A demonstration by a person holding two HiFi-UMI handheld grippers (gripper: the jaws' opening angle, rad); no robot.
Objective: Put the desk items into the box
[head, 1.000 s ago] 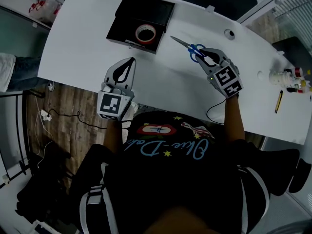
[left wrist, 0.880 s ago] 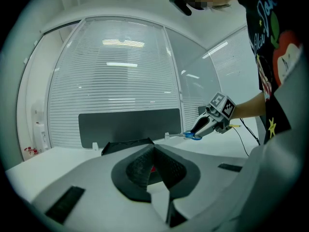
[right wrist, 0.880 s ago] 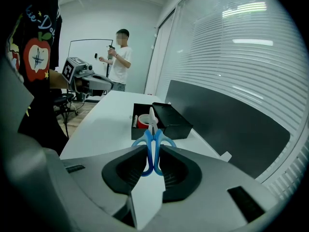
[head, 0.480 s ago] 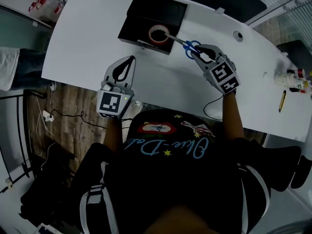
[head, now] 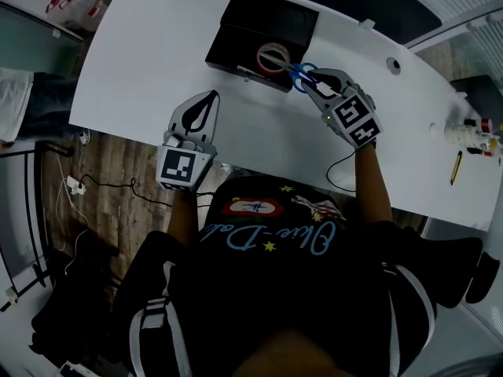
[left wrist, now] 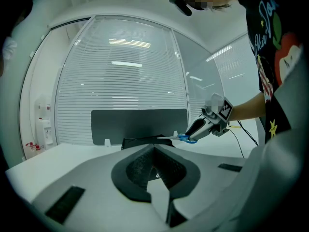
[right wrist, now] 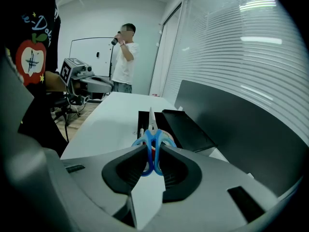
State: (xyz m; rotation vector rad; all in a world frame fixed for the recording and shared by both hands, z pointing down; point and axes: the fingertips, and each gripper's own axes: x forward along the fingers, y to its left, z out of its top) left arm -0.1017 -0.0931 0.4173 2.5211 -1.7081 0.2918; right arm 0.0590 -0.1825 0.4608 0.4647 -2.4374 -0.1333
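You wear a black T-shirt [head: 271, 289] with pale blue script, a red apple badge and small yellow stars, above dark trousers [head: 157, 336] with white side stripes. Your left gripper [head: 209, 99] and right gripper [head: 313, 78] have grey shells and black-lined fingers [left wrist: 82, 182]. Each carries a cube [head: 179, 168] of black-and-white square markers.

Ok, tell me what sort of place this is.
Probably an office: a long white desk with a grey divider screen at its far edge, and slatted window blinds behind it.
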